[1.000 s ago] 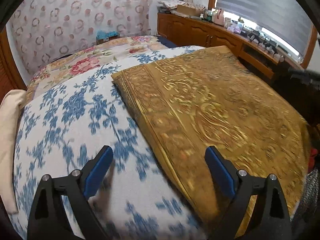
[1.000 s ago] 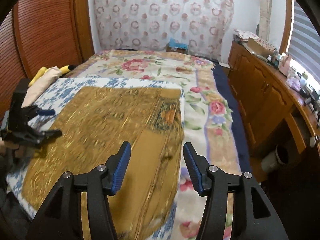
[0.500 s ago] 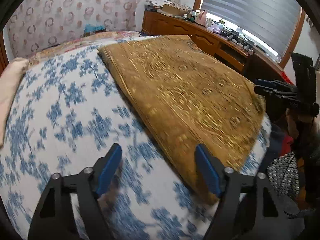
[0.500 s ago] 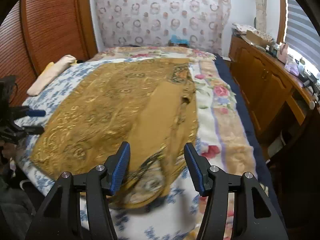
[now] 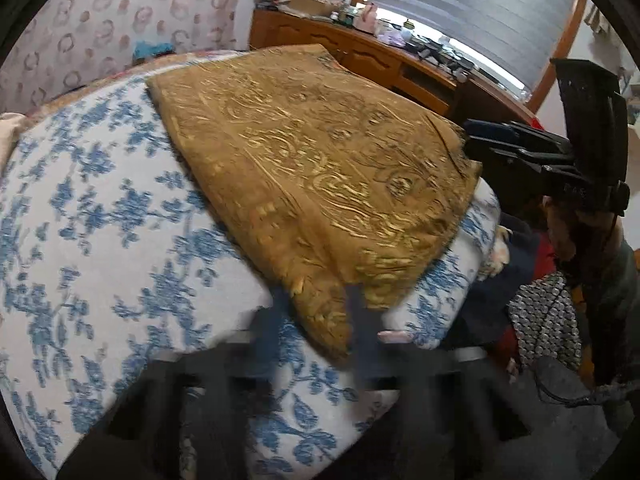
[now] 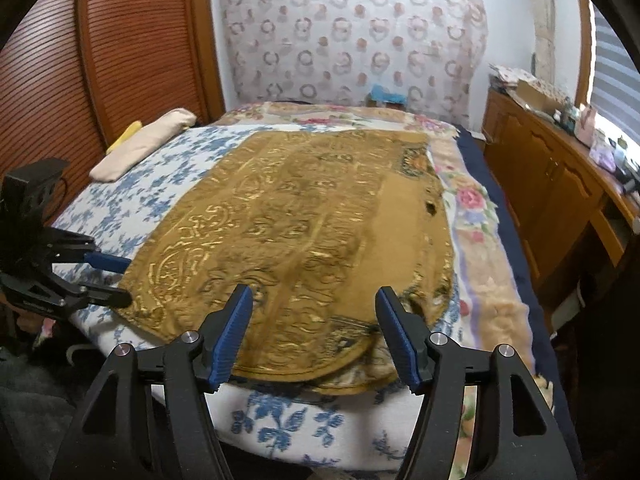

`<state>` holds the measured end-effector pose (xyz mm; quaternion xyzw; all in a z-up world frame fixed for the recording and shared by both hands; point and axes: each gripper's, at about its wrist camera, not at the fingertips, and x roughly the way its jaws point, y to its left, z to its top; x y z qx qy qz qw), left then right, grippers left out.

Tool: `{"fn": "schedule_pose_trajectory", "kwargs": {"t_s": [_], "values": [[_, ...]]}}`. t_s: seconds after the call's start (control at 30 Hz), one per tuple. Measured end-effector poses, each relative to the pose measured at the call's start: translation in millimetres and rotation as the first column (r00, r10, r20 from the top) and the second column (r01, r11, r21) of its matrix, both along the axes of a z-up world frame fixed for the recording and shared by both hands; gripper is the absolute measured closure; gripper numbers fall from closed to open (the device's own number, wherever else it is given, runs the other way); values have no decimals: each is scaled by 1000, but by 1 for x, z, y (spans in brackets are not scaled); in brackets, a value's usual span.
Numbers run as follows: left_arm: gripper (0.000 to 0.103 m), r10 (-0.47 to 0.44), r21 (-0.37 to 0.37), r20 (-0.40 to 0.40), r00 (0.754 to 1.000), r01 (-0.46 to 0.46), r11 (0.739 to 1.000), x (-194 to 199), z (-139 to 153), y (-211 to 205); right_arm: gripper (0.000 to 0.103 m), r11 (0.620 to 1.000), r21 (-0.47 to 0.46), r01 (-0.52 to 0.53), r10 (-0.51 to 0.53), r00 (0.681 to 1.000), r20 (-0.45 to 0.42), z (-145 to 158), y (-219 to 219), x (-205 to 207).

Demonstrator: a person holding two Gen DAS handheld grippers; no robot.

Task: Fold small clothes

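Garment: a mustard-gold brocade cloth with raised scroll patterns (image 6: 304, 216) lies spread flat on the bed. It rests mostly on a white bedspread printed with blue flowers (image 5: 100, 220).
Left claw: in its own view the left claw (image 5: 314, 308) is smeared by blur. Its jaws have just been closing, with the cloth's near pointed corner between them. I cannot tell whether the pads already press on the fabric.
Left claw from the other side: the right wrist view shows the left claw (image 6: 126, 280) level at the cloth's left corner, one finger above the edge and one below.
Right claw: the right claw (image 6: 313, 294) is spread wide and its jaws have just been opening. It holds nothing, and the cloth's rounded near hem lies below the gap.
Right claw from the left view: the right claw (image 5: 470, 138) sits at the cloth's far right edge.
Only in the right view: a plain brown panel and a small dark hole near the cloth's right side, a pink rose-patterned blanket (image 6: 472, 200), a cream rolled cushion (image 6: 140, 148) and a ribbed wooden door (image 6: 132, 40).
Only in the left view: a grey slatted window blind (image 5: 472, 12) above a cluttered wooden cabinet (image 5: 360, 52).
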<state>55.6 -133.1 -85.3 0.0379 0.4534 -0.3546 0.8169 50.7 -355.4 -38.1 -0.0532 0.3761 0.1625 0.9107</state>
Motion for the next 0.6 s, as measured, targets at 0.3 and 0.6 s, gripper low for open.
{"fn": "schedule_pose_trajectory", "kwargs": {"t_s": [0.3, 0.6], "values": [[98, -6, -107, 81, 997, 14, 994, 12, 51, -4, 34, 997, 1, -81, 81, 997, 6, 2, 27, -12], [98, 15, -150, 154, 988, 8, 989, 44, 87, -22, 33, 988, 18, -152, 152, 988, -17, -2, 41, -18]]}}
